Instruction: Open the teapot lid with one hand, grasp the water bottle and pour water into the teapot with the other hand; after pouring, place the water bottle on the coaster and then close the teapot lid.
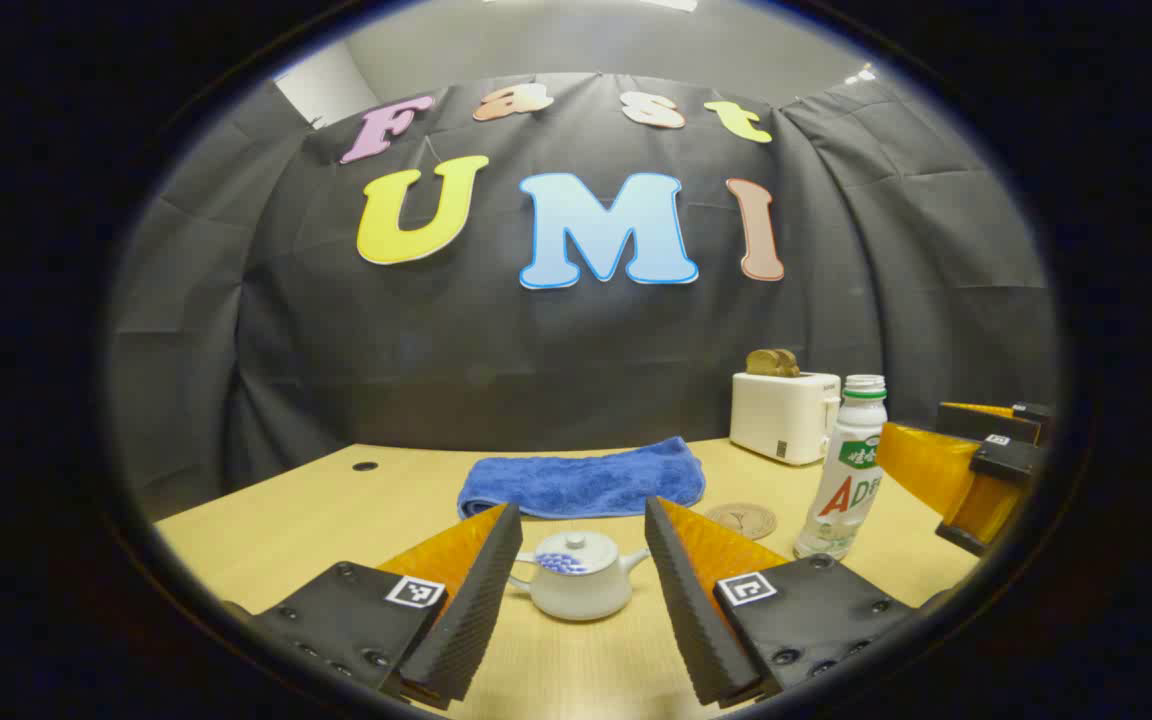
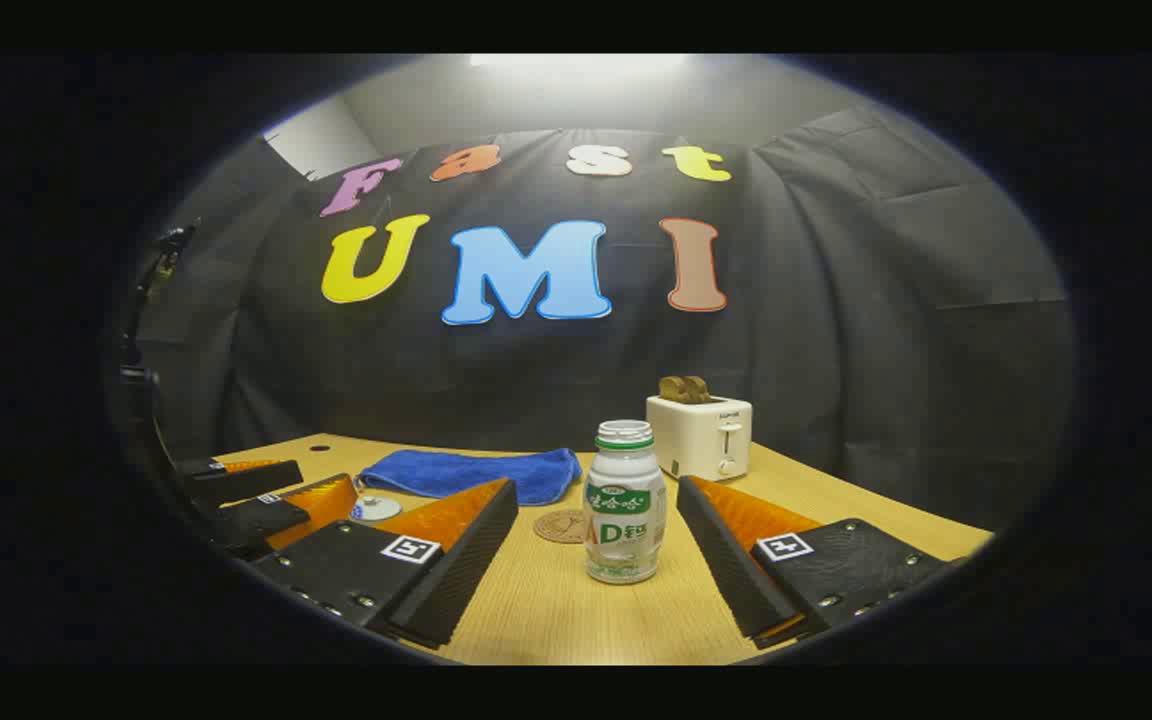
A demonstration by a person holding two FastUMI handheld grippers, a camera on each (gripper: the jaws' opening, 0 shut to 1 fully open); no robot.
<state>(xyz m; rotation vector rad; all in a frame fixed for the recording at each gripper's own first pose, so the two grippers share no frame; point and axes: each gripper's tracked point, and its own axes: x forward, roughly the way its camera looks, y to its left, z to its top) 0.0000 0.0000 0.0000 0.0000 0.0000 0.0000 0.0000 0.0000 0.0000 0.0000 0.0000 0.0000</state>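
Pale wood-grain table [image 1: 286, 500] runs back to a wall of creased black cloth. Nearest in the left gripper view, the left gripper [image 1: 583, 590] is spread wide, its ribbed fingers [image 1: 476, 600] flanking but not touching a squat, glossy white teapot [image 1: 576, 585] with its knobbed lid on. In the right gripper view, the right gripper [image 2: 596, 575] is likewise agape around an upright, uncapped plastic water bottle [image 2: 624, 515], clear of it. Just behind lies a round flat coaster [image 2: 560, 526], then a plush blue towel [image 1: 584, 480], and farthest, a boxy white toaster [image 1: 784, 415].
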